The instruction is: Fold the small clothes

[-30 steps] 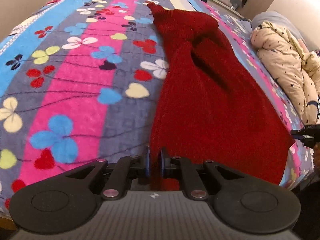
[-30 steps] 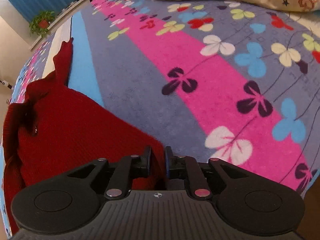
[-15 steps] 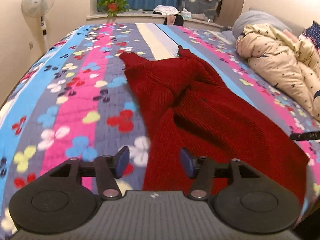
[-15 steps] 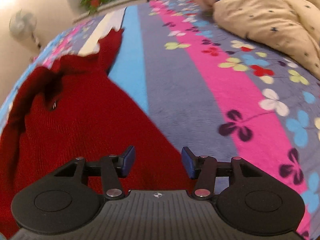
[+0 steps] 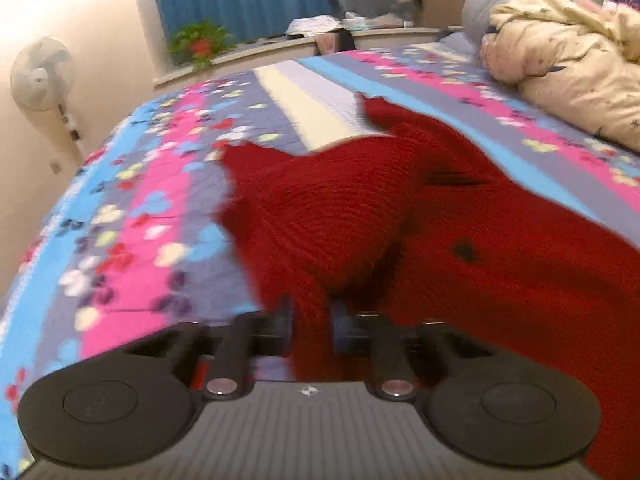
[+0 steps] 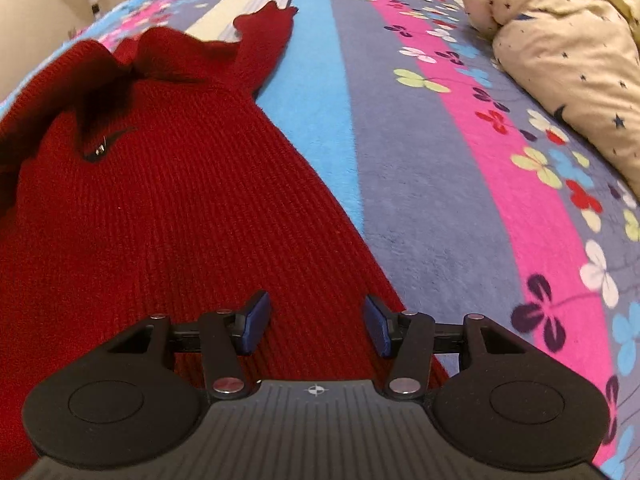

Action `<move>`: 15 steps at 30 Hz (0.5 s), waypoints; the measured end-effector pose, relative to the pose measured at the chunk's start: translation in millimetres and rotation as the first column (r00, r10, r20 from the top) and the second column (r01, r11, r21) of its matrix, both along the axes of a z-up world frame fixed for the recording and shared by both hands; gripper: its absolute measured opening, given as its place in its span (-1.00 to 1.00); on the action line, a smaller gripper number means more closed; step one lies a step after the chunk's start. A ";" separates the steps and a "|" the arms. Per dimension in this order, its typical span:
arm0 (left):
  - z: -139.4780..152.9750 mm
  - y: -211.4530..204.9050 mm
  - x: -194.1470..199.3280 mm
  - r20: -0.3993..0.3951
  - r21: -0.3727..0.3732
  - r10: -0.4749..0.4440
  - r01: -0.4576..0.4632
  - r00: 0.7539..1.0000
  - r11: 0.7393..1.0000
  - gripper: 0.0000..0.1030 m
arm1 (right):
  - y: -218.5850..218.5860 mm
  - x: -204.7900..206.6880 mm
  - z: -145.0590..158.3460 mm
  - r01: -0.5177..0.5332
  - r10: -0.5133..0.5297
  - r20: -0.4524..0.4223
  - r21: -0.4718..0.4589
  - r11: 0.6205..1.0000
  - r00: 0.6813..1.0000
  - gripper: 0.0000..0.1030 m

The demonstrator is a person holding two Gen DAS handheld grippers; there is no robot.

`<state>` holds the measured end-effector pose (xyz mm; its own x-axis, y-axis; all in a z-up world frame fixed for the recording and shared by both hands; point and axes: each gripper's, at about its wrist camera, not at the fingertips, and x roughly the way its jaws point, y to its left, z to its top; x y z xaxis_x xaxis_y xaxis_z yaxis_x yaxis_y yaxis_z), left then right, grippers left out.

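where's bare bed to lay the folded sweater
Free: the striped blanket between the red sweater and the cream duvet; also the flowered stretch left of the sweater, toward the fan. Crowded: the duvet side.

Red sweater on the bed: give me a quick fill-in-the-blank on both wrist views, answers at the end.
1. The left gripper is shut on a fold of the ____ sweater.
2. The right gripper hovers over the sweater with its jaws ____.
3. The sweater lies on a floral striped ____.
4. By the wall stands a white ____.

Answers: red; open; blanket; fan
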<state>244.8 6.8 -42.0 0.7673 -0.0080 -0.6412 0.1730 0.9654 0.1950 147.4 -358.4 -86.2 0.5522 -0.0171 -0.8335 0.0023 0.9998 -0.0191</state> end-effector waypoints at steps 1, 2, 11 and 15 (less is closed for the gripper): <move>5.8 27.7 1.5 -0.001 -0.056 0.114 -0.114 0.993 0.992 -0.60 | 0.9 1.6 -0.1 0.002 -0.002 -0.004 -0.003 1.000 1.000 0.06; 8.4 67.3 1.5 -0.047 -0.144 0.274 -0.278 0.960 0.950 -0.59 | 1.4 3.0 -0.3 0.004 -0.004 -0.008 -0.004 1.000 1.000 0.06; 24.8 161.3 -3.5 -0.066 -0.365 0.496 -0.484 0.866 0.796 -0.51 | -1.9 7.3 3.8 0.030 -0.030 -0.011 0.016 0.999 0.999 0.06; 8.9 149.1 20.2 -0.125 -0.480 0.321 -0.340 0.939 0.809 -0.24 | -1.6 9.0 4.2 0.028 -0.028 0.013 -0.002 1.000 1.000 0.06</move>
<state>265.0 155.9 -33.1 0.7572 -0.0762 -0.6488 -0.1765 0.9324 -0.3154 156.4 -360.0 -82.0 0.5621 -0.0344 -0.8263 0.0309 0.9993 -0.0206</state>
